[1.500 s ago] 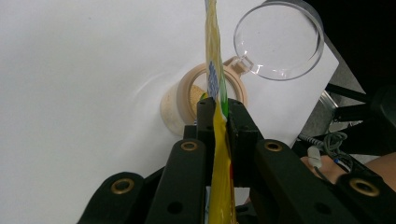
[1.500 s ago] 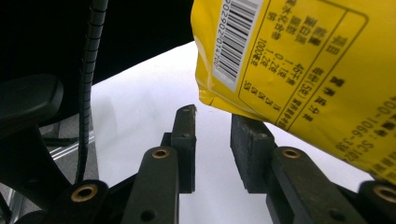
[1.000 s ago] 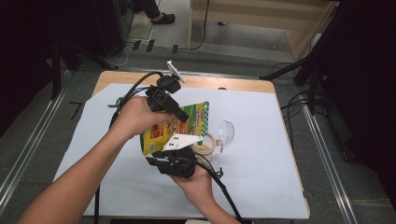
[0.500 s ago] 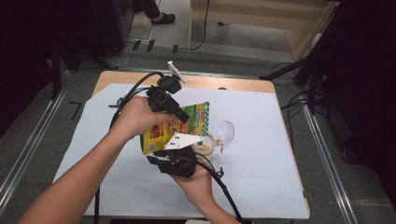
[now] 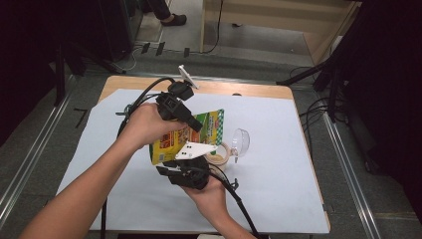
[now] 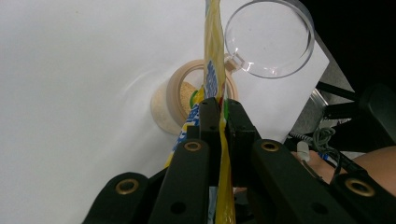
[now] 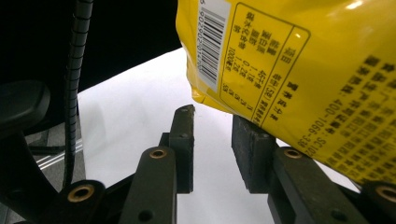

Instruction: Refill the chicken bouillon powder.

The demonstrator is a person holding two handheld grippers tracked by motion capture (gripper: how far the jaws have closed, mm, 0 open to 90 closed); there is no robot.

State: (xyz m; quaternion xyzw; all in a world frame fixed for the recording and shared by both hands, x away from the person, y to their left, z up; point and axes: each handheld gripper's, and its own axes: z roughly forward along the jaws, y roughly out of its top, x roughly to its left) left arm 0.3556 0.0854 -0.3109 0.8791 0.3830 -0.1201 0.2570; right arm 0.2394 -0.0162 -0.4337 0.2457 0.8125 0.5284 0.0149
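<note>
two claws are on one bag (image 5: 185,133) right now. it's a yellow and green printed pouch, held up off the white surface (image 5: 278,189) near its middle, tilted over a small tub (image 5: 219,155) of pale powder. just right of the tub a clear lid (image 5: 241,143) hangs open on its hinge.

i judge the bag to be light, soft and floppy, a thin glossy film that will crease and could slide between the pads. its contents probably shift as it tips, so the weight will move. the flat sealed edges look like the best places to take hold: thin and the stiffest part of it. squeezing the belly would only push powder about.

my left claw (image 6: 219,114) is clamped tight on the bag's upper edge; in the left gripper view the film runs edge-on straight up between the two closed jaws, with the tub and lid beyond them on the surface.

my right claw (image 7: 215,123) sits lower and nearer to me, under the bag's bottom corner. in the right gripper view its jaws stand partly apart with a clear gap; the barcode corner hangs just above them, and the right-hand pad (image 7: 250,140) seems to touch the bag's underside. so i read it as not gripping, only propping, if that.
</note>
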